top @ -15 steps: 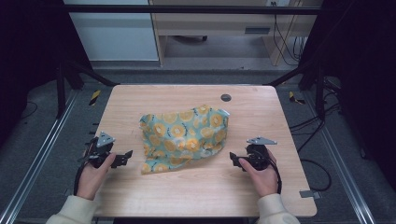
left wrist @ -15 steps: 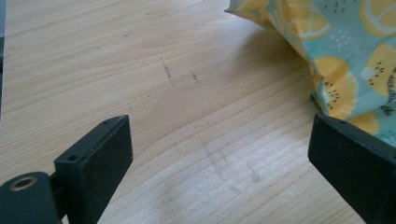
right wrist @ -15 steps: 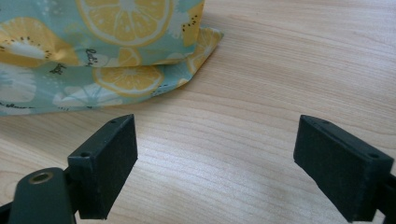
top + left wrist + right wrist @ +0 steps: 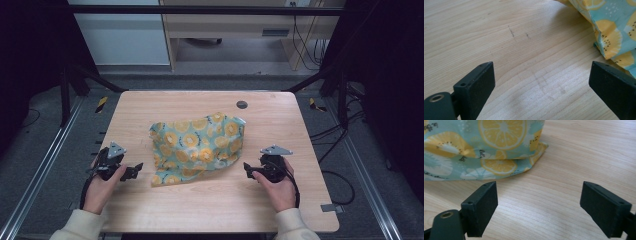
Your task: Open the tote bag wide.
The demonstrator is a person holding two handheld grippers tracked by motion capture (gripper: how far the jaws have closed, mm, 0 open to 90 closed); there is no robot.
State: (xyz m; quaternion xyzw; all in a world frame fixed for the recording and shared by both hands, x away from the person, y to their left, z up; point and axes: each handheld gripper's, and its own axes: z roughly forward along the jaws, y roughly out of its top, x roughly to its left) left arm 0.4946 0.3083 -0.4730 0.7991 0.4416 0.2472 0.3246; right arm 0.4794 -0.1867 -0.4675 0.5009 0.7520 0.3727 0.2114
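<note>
A crumpled teal cloth [image 4: 197, 147] printed with yellow citrus slices lies in the middle of the wooden table [image 4: 210, 210]. My left gripper [image 4: 132, 172] rests on the table just left of the cloth's near corner, jaws wide open and empty. In the left gripper view the cloth [image 4: 614, 27] fills the upper right, beyond the gripper [image 4: 541, 87]. My right gripper [image 4: 248, 170] sits to the right of the cloth, also open and empty. In the right gripper view a folded edge of the cloth [image 4: 489, 150] lies just ahead of the gripper [image 4: 539, 205].
A small dark round grommet [image 4: 242, 104] sits in the tabletop near the far edge. Black frame rails run along both sides of the table. Bare wood surrounds the cloth on all sides. A person's hands hold both grippers at the near edge.
</note>
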